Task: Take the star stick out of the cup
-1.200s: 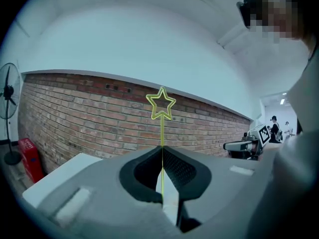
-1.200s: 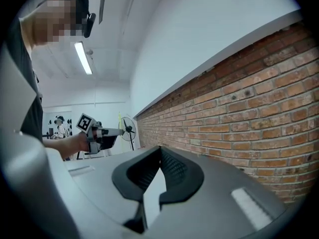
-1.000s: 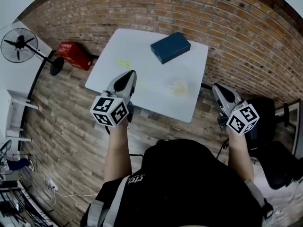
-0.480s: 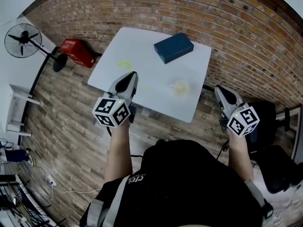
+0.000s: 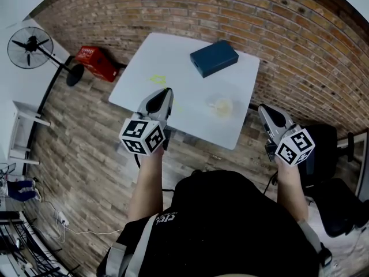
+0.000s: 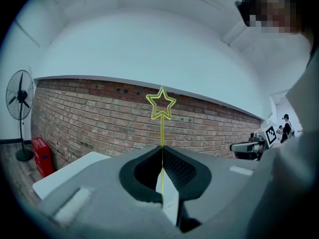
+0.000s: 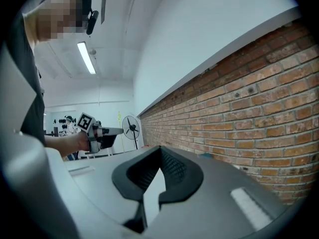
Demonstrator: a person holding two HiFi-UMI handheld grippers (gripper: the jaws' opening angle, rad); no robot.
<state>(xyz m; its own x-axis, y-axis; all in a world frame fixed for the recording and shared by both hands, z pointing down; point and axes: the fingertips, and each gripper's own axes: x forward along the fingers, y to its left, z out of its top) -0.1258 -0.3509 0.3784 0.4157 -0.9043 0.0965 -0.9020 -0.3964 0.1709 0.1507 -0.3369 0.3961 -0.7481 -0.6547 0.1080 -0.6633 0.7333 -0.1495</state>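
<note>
Black T-shirt (image 5: 242, 229) — grey hand-held grippers (image 5: 167, 91) (image 5: 262, 107)

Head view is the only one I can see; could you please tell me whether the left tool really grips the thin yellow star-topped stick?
Observer: Yes. In the left gripper view the left tool is shut on the thin yellow star-topped stick.
Operator: Thank you. How does the stick sit in it?
Observer: It runs straight out from between the tips, with its hollow star well clear of them.
Operator: And does the right tool carry anything?
Observer: No. The right gripper view shows the right tool shut with nothing between its jaws.
</note>
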